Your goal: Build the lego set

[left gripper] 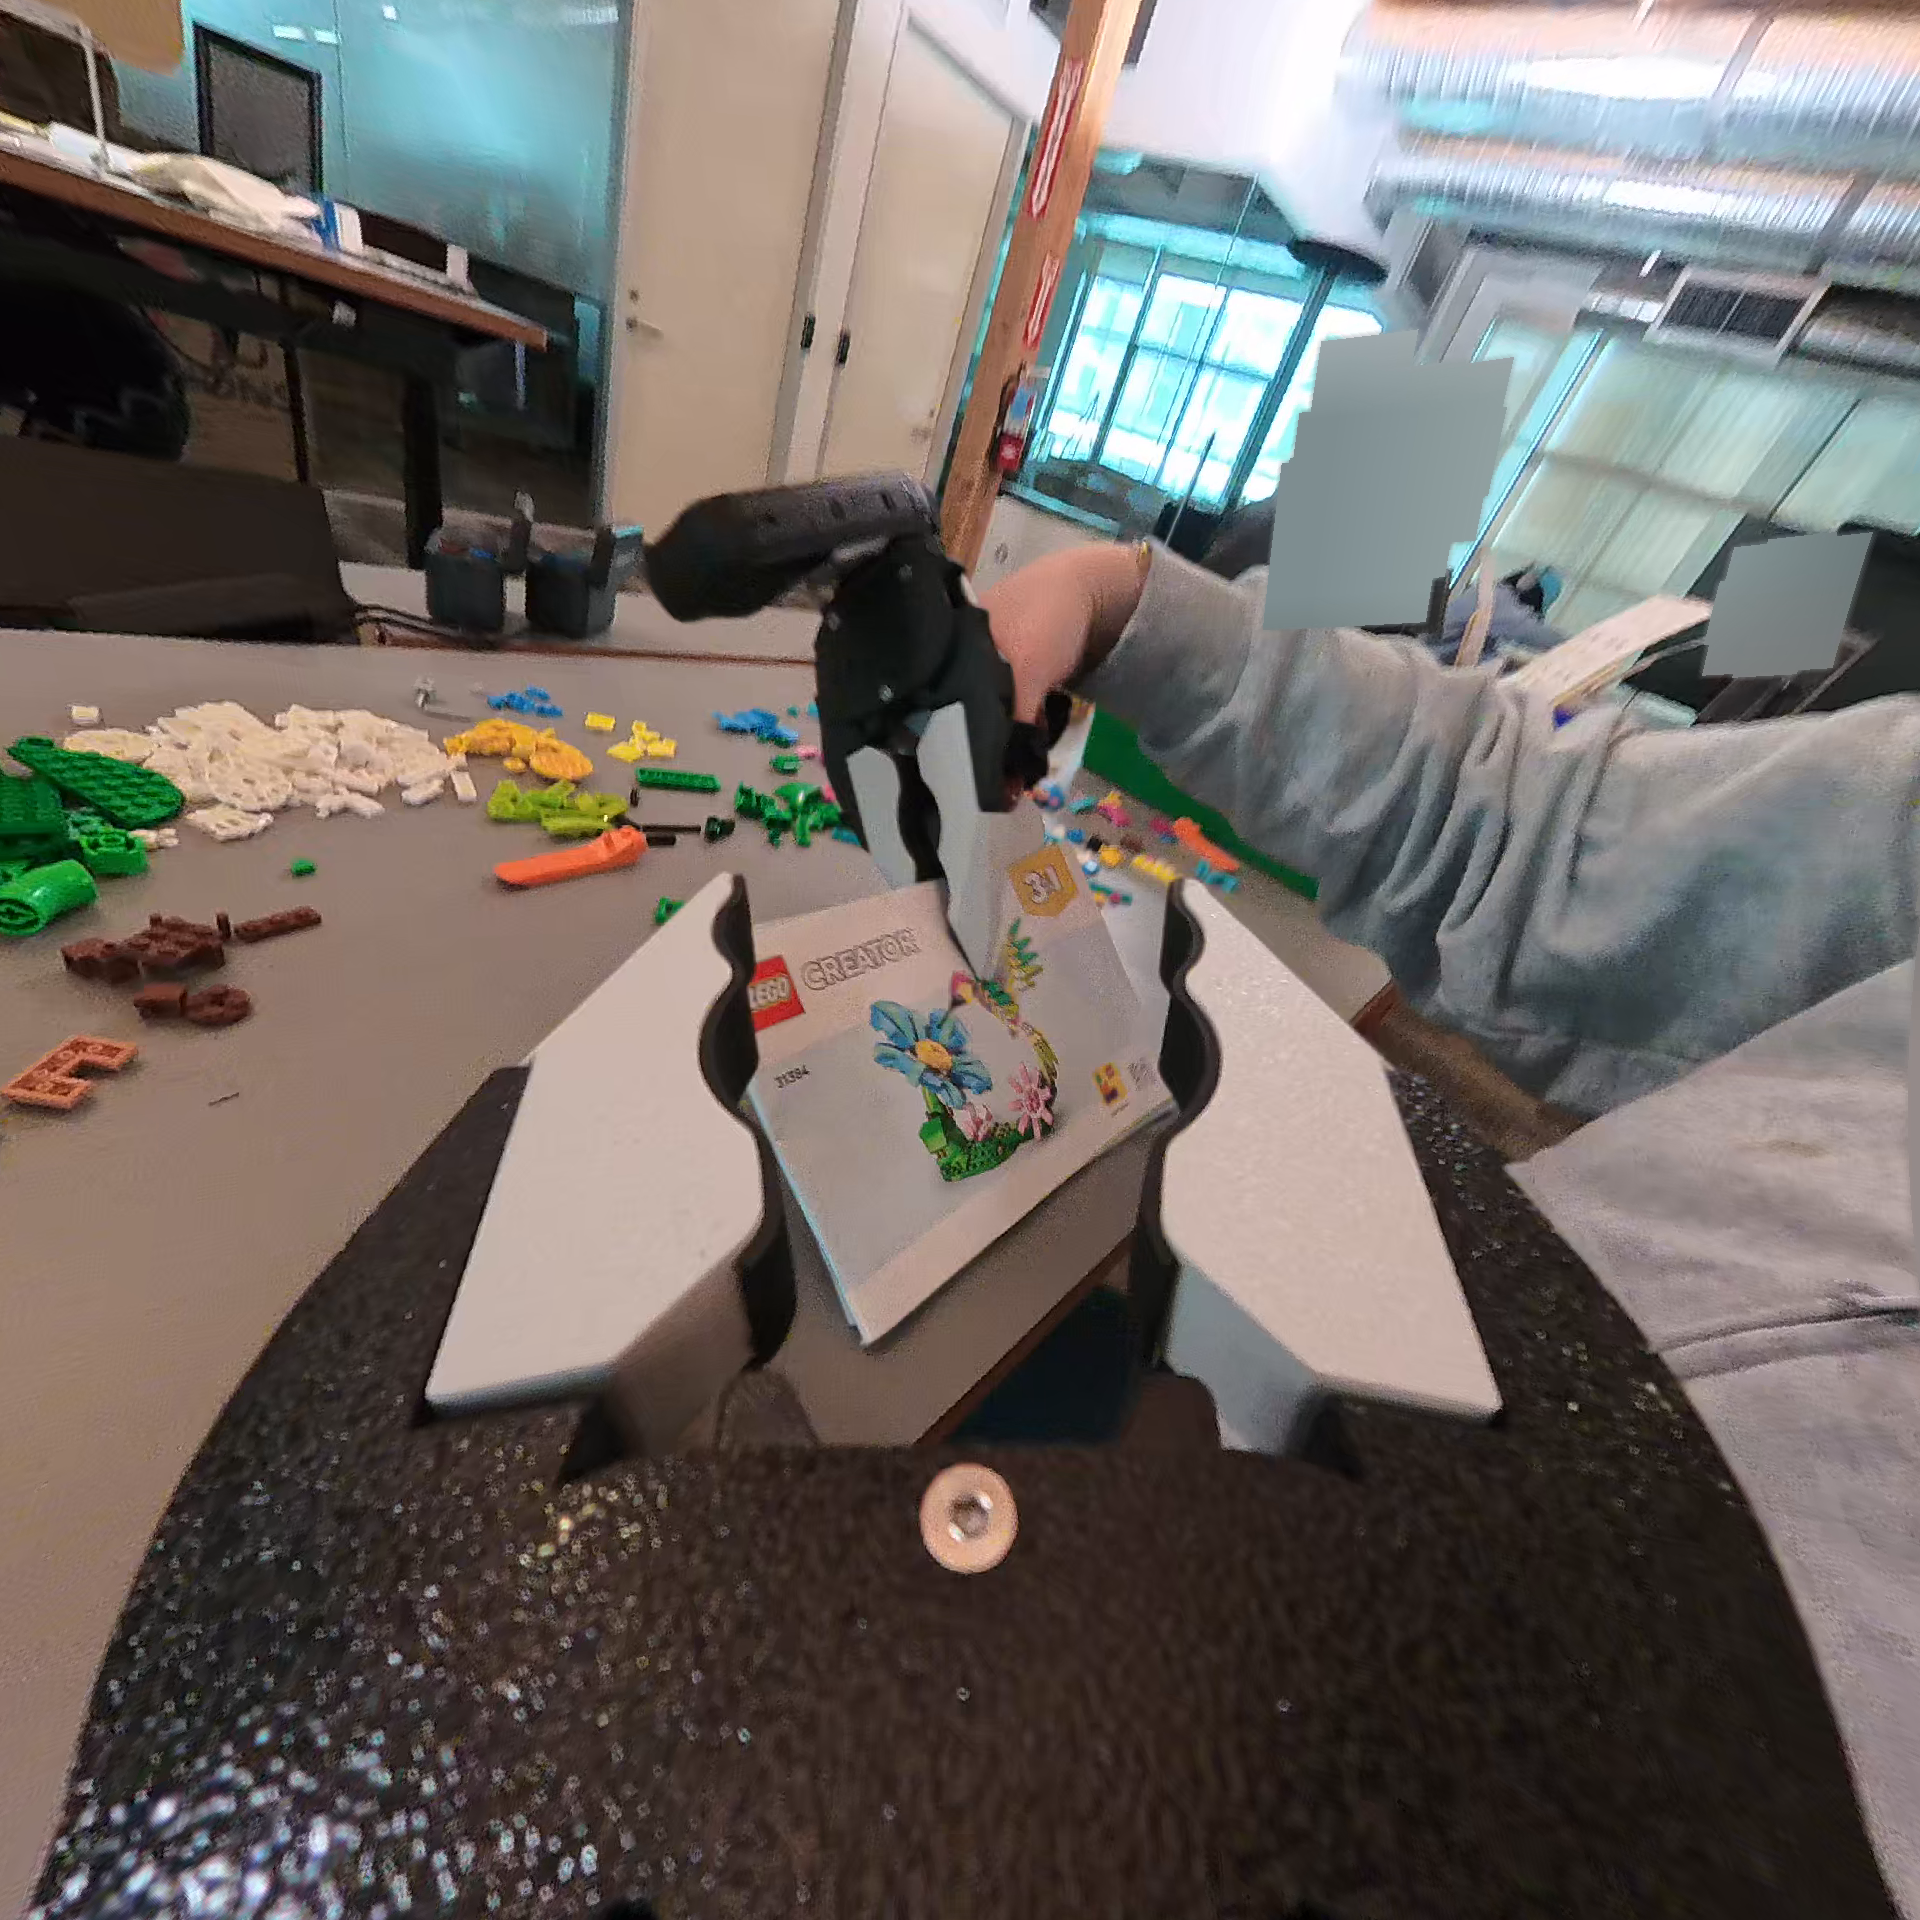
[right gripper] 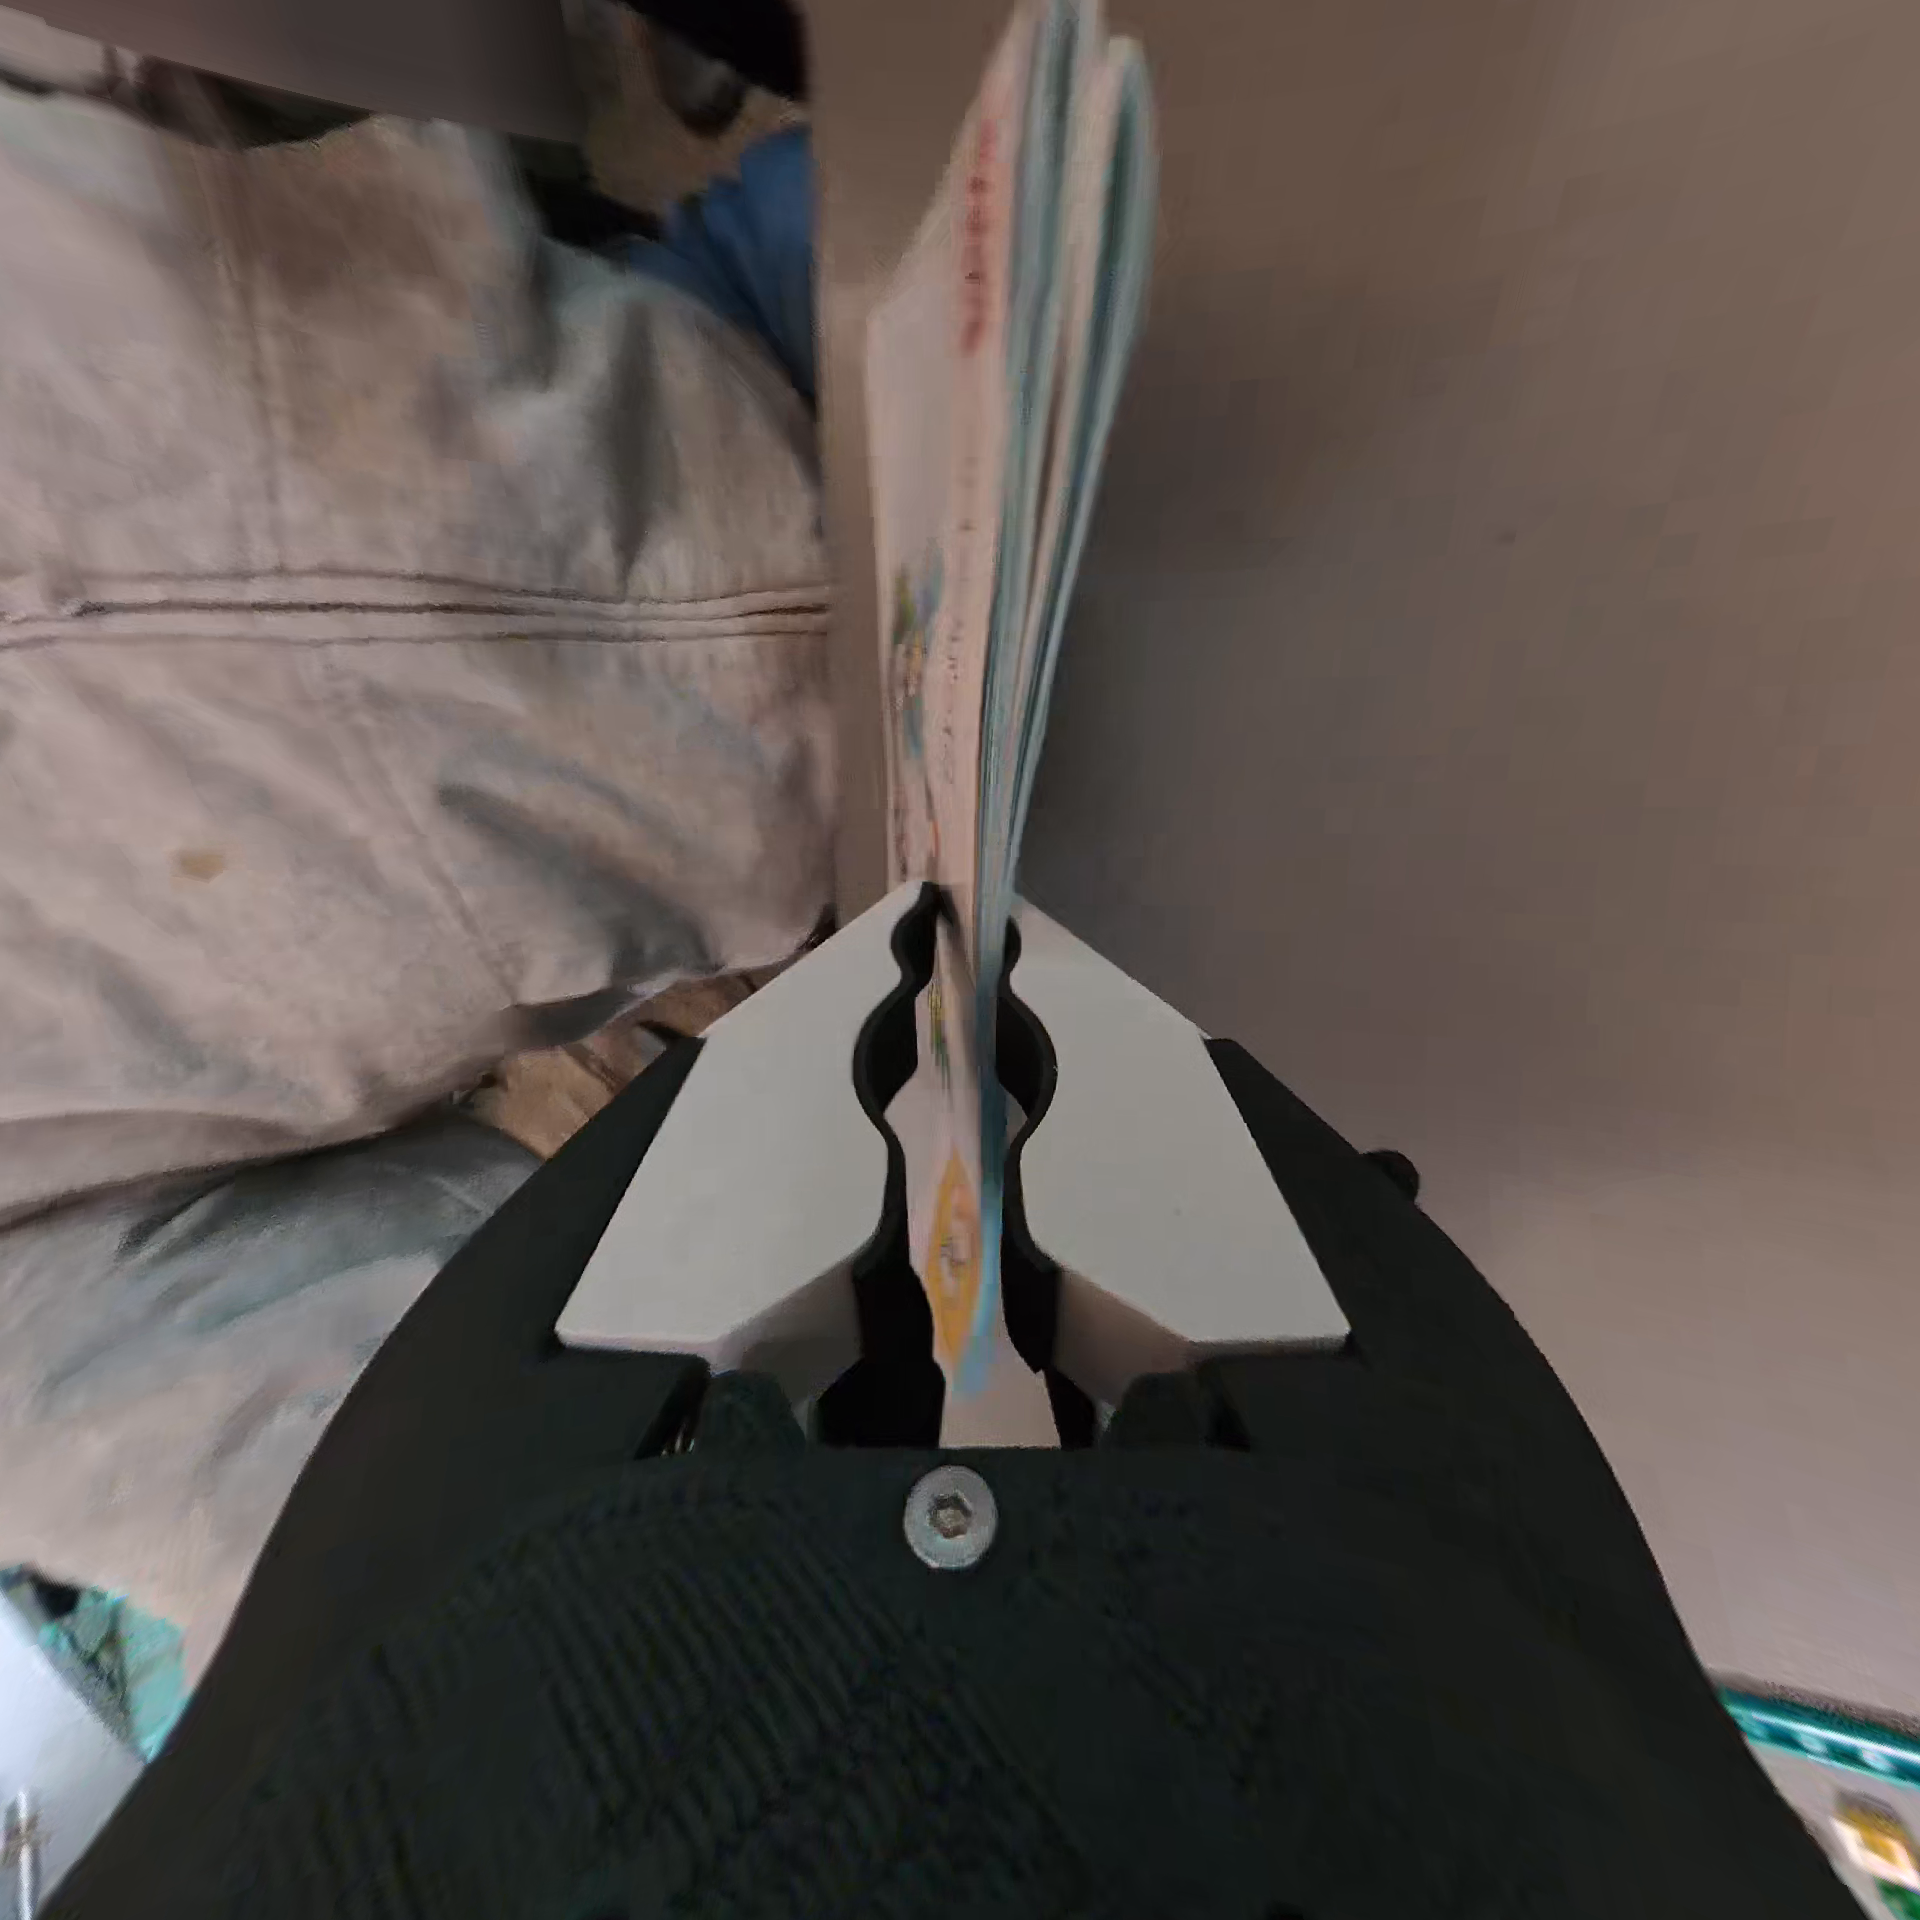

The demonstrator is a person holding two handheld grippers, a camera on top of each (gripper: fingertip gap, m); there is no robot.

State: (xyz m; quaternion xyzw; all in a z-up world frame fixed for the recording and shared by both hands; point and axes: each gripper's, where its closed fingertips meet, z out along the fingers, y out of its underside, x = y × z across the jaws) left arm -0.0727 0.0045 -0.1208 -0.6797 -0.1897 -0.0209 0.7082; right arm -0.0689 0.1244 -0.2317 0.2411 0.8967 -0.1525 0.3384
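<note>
Right gripper pinches the booklet by its far upper corner, both pads pressed on the stack of pages; the corner bends up off the rest. Left gripper stands spread wide, nothing between its pads touching them. The booklet lies in the gap past its fingertips but clear of both.

Grey table: booklet sits near the edge closest to the person, tilted, its long axis running from near-left to far-right as the left wrist view has it. Near lower corner points back toward the left gripper's palm.

Which is nearer: the right gripper is already on it, coming down from above and beyond. The left is just short of the near edge, lined up roughly along the cover's length.

Person's sleeve, pale blue-grey, reaches across from the right.

Loose bricks farther out on the table, well apart from the booklet: white heap, green plates, brown bits, orange tool.
</note>
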